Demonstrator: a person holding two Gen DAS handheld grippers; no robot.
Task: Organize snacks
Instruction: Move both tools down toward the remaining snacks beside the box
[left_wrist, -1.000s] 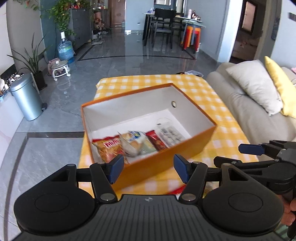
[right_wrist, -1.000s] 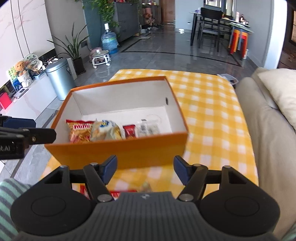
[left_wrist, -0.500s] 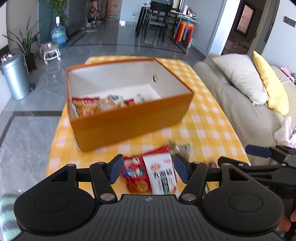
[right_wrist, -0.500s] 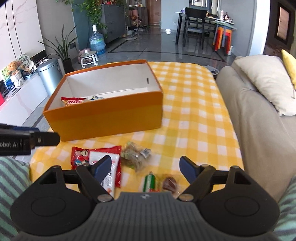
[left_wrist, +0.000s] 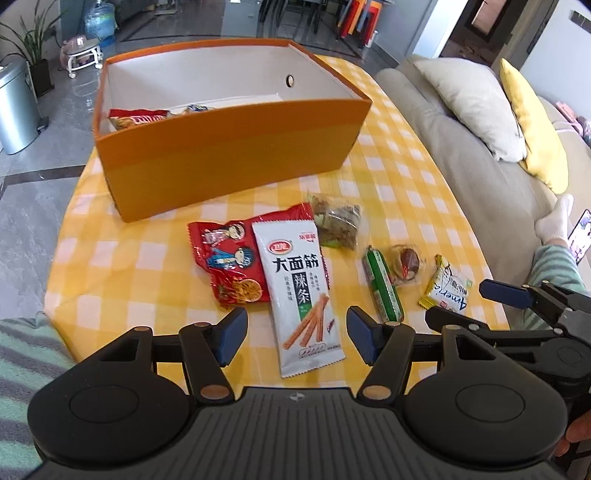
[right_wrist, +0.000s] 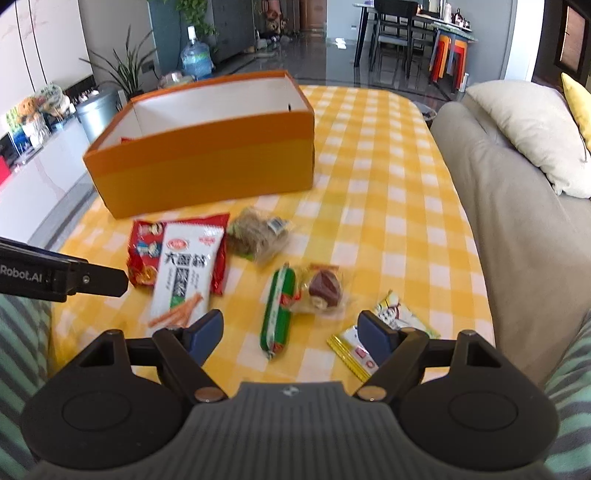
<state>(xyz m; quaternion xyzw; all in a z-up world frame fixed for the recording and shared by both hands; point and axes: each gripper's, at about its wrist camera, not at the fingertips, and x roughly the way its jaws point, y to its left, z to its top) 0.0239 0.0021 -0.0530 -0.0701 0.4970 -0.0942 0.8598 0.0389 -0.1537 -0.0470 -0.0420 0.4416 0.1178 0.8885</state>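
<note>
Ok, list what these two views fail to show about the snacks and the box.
- Box contents: in both wrist views the near wall of the orange box hides most of its floor; only a red packet's top shows.
- White packet: print blurred in the right view.
- Yellow packet: partly covered by the right claw.
- Red cartoon packet: overlapped by the white packet.

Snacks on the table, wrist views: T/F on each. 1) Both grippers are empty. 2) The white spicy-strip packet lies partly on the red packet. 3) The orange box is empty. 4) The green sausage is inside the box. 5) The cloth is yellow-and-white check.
1) True: left gripper and right gripper stand open, holding nothing.
2) True: the white packet overlaps the red packet.
3) False: the orange box already holds snacks, at its left end.
4) False: the green sausage lies on the cloth in front of the box.
5) True: checked cloth.
</note>
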